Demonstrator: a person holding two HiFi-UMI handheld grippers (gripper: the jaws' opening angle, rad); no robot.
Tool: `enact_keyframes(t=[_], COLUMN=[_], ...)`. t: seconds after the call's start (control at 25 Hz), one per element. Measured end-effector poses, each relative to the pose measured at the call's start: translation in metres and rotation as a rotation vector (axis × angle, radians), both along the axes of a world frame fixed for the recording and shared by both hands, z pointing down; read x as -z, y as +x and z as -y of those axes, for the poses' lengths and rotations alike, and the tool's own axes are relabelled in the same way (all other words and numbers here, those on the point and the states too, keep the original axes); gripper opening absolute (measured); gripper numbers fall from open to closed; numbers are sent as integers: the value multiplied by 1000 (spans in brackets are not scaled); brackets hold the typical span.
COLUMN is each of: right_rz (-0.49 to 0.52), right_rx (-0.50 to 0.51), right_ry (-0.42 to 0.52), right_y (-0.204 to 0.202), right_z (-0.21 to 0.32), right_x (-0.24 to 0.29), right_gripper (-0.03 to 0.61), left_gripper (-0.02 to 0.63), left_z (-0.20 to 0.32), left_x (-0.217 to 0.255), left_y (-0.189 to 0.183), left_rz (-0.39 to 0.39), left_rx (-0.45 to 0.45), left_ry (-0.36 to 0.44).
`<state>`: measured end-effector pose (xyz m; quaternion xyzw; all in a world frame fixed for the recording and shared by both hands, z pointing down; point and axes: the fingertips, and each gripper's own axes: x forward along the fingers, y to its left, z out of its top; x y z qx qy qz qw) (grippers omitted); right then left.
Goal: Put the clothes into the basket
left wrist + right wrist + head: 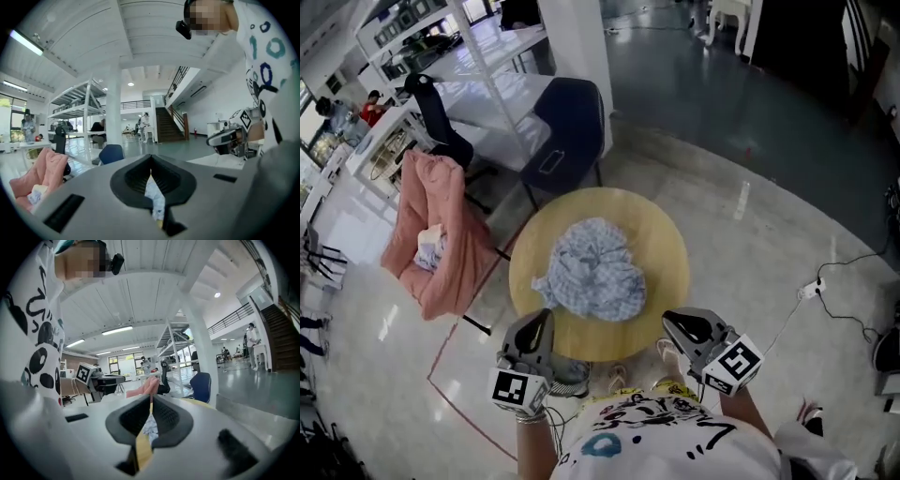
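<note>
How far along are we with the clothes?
Looks done: a pale item sits in the pink basket. In hand: nothing; left tongs and right tongs are shut, empty, at the round table edge. Left: the blue checked garment crumpled on it.

Both held out front: left gripper [542,319] and right gripper [670,321] side by side, well apart, pointing forward and slightly down. Jaws together on both, pads meeting along the centre line. Marker cubes [518,389] sit behind the fingers, at the wrist end. Forearms [536,448] run back toward the torso.
</note>
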<state>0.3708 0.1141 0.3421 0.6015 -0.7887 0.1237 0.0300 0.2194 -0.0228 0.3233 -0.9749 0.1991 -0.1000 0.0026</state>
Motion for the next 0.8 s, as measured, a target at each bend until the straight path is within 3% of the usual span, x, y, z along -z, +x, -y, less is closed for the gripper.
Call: enact_keyframes(t=[0.08, 0.2, 0.52, 0.8], right_rz=[-11, -17, -10, -50], right_rx=[99, 213, 412, 553], right_ry=[-8, -17, -11, -89], right_y=[3, 9, 20, 9], right_z=[12, 27, 79, 118], right_x=[-1, -4, -22, -55], right_gripper=[34, 34, 35, 53], left_gripper=[14, 14, 14, 14], left_z=[8, 9, 3, -12], left_x=[-1, -1, -6, -37], left_y=[-2, 2, -5, -30], left_rz=[-7, 0, 14, 6], left_rx=[88, 152, 338, 533], left_ry=[-14, -20, -26, -111])
